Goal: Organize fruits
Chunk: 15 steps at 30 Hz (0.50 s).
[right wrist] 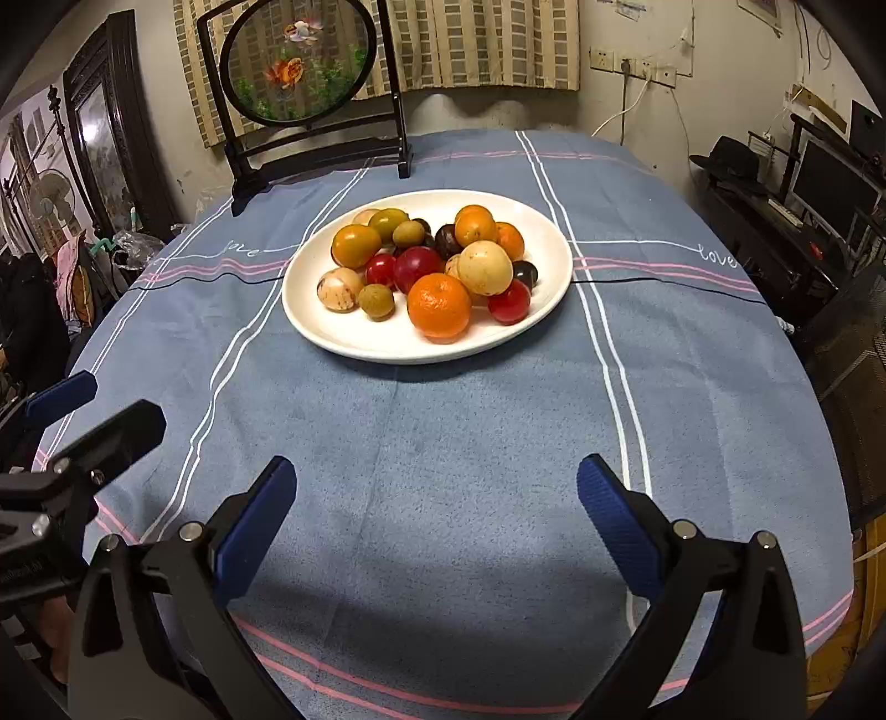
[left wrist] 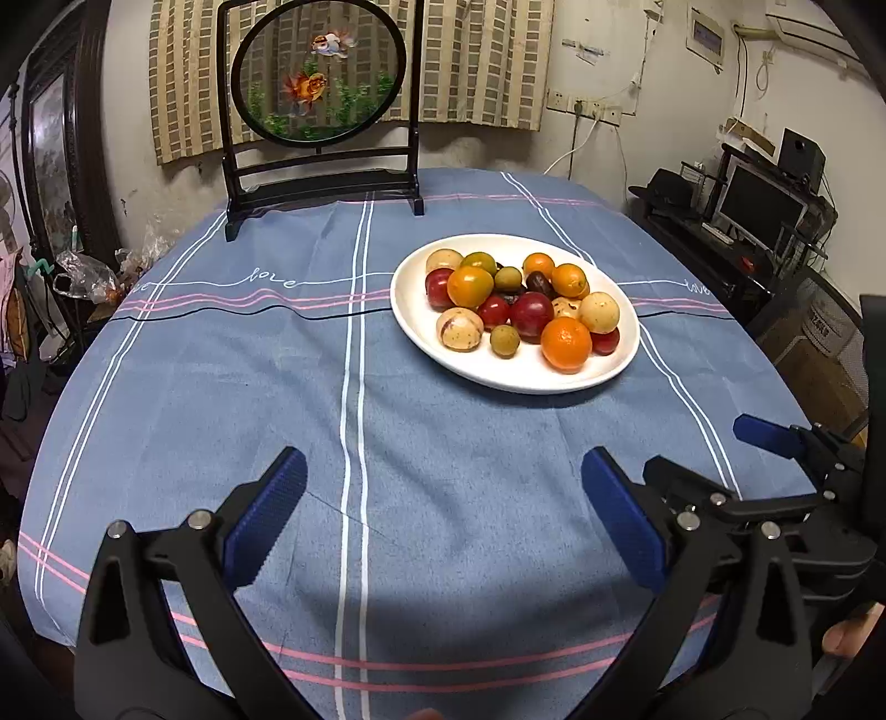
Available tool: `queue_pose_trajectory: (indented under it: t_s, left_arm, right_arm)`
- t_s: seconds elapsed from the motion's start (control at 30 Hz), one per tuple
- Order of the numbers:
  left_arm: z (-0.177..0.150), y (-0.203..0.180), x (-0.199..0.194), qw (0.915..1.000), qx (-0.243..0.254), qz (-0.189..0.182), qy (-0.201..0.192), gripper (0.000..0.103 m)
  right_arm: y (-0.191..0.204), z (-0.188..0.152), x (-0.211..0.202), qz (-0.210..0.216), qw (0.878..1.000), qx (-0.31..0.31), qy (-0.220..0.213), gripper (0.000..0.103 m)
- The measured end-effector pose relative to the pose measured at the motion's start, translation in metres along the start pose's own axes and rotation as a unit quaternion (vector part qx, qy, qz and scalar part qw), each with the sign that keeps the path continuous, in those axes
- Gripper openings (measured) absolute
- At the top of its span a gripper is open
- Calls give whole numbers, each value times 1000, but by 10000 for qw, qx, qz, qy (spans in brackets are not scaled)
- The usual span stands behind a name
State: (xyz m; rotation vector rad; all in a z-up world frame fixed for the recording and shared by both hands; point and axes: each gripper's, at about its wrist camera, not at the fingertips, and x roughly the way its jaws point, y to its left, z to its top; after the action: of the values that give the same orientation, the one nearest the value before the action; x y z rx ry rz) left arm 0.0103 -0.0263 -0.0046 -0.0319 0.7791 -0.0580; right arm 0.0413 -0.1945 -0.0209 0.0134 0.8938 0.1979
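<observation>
Fruits (right wrist: pixel 426 266) sit in a pile on a white plate (right wrist: pixel 326 327). The plate rests on a table with a blue cloth (right wrist: pixel 443 471) that has white and pink stripes. The word "love" is sewn on the cloth in white.

At the front of the pile is a big orange (right wrist: pixel 439 304). Just beside it on its right is a small red fruit (right wrist: pixel 509 302). Behind the orange is a dark red fruit (right wrist: pixel 418 268) and a pale yellow round one (right wrist: pixel 485 267). On the left side of the plate lie a tan spotted fruit (right wrist: pixel 339 289) and a small green-brown one (right wrist: pixel 376 302). More orange, green and dark fruits sit at the back of the pile.

The right gripper (right wrist: pixel 437 520) is low over the cloth, near the front edge of the table. Its two blue fingers (right wrist: pixel 255 526) are spread wide apart, and only bare cloth shows between them. It is apart from the plate.

The left gripper (left wrist: pixel 443 520) is next to it, also over bare cloth. Its fingers (left wrist: pixel 266 520) are spread wide too, and it holds nothing. The plate is ahead of it and off to the right.

Behind the plate, at the far edge of the table, stands a dark frame with a round fish picture (right wrist: pixel 296 61). A striped curtain (right wrist: pixel 487 44) hangs on the wall behind it.
</observation>
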Motion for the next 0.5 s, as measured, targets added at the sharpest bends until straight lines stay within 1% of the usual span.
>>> queue_pose_trajectory:
  t_s: [0.4, 0.5]
  left_arm:
    - [-2, -9, 1, 9997, 215, 65, 6, 101]
    - [-1, -8, 2, 9998, 176, -17, 69, 101]
  right_arm:
    - [-8, 4, 0, -75, 9999, 118, 1, 102]
    - [-8, 3, -2, -78, 9999, 108, -16, 102]
